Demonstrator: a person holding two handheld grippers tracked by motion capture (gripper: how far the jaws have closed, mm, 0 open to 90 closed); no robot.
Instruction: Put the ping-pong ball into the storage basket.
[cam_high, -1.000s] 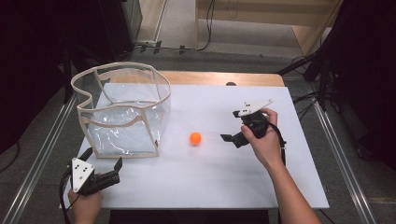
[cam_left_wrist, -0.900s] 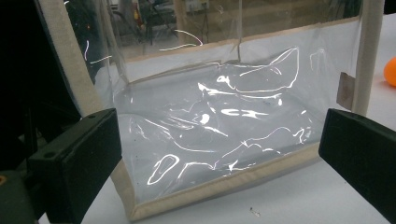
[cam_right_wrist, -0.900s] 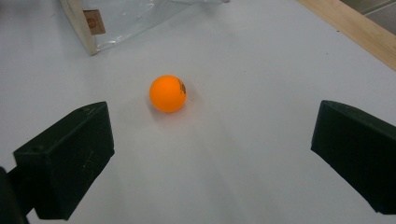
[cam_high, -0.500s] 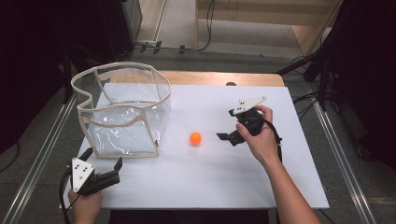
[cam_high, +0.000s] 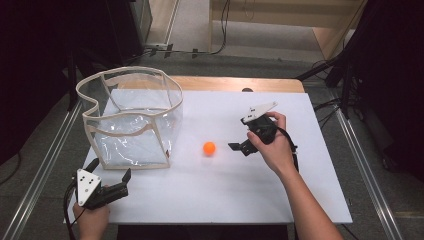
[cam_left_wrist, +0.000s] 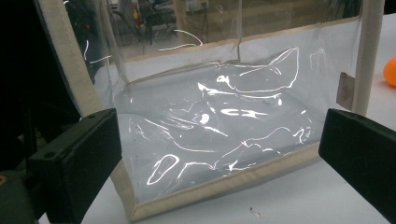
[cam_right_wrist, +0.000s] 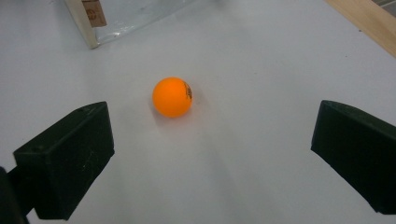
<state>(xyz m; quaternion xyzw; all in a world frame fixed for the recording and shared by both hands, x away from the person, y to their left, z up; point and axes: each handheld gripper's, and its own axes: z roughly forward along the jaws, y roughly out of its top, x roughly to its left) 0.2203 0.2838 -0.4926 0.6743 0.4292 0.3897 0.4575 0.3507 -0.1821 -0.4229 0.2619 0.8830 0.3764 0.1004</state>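
The right hand-held gripper (cam_high: 239, 147) has edged leftward toward the orange ball (cam_high: 209, 148) at frame centre, jaws apart; the left hand-held gripper (cam_high: 111, 177), lower left, gapes too; the ball looks light, smooth, rollable; pinch across its middle.

a white table (cam_high: 260, 195) carries a clear plastic bag (cam_high: 132, 120) and, apart, an orange ball (cam_high: 209, 148).
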